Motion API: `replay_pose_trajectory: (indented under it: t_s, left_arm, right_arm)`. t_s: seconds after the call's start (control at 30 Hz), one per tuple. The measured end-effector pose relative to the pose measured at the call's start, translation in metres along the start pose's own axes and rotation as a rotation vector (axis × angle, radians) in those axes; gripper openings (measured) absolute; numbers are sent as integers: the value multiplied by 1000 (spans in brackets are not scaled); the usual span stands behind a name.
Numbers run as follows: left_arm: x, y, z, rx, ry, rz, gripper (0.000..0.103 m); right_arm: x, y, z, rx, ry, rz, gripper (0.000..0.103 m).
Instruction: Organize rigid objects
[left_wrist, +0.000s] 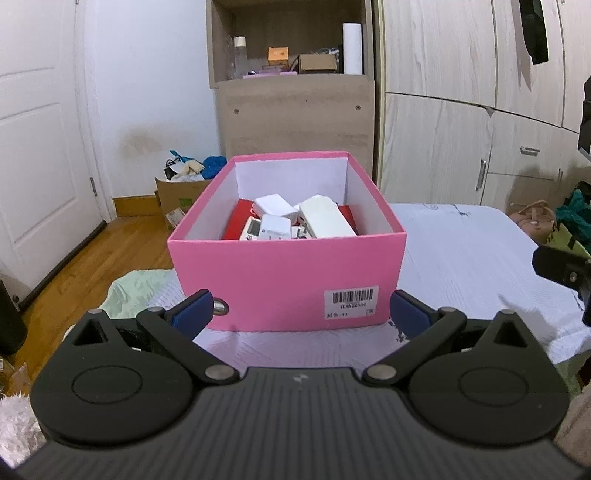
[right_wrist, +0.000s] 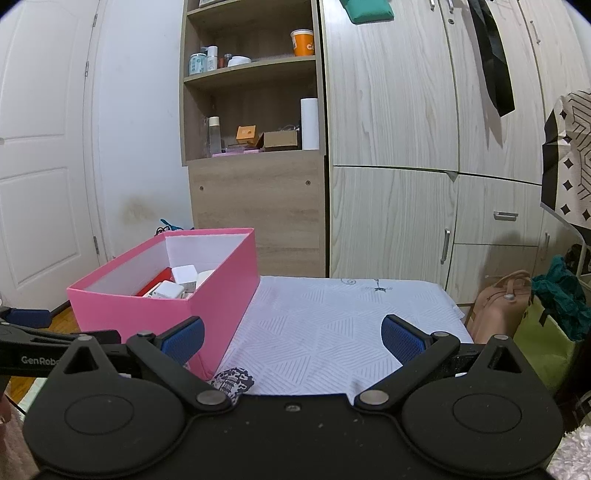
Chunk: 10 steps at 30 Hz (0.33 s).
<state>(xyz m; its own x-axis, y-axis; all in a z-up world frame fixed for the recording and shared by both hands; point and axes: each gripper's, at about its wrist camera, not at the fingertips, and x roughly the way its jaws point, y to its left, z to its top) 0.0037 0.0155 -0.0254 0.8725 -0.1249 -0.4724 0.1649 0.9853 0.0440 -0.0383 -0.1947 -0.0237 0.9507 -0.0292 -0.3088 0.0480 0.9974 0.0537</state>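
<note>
Your left gripper (left_wrist: 301, 310) is spread wide and holds nothing, its blue pads facing the near wall of the open pink cardboard box (left_wrist: 284, 273). The box sits on the white quilted mattress (right_wrist: 332, 325) and contains white rectangular plastic devices (left_wrist: 325, 218) lying over a flat red item (left_wrist: 236, 221). Your right gripper (right_wrist: 291, 338) is likewise released and empty, just right of the box.

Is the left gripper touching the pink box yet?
Apart. In the left wrist view the left gripper stands open, with white bedding visible between its blue pads and the pink box; nothing is held.
</note>
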Motion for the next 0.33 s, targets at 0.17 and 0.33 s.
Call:
replay_pose_trajectory:
  t_s: [0.17, 0.33]
  left_arm:
    - [1, 0, 0, 2, 4, -11, 103]
    - [4, 0, -1, 8, 29, -13, 103]
  right_arm:
    - [1, 0, 1, -3, 3, 2, 103]
    - [3, 0, 0, -10, 7, 4, 103]
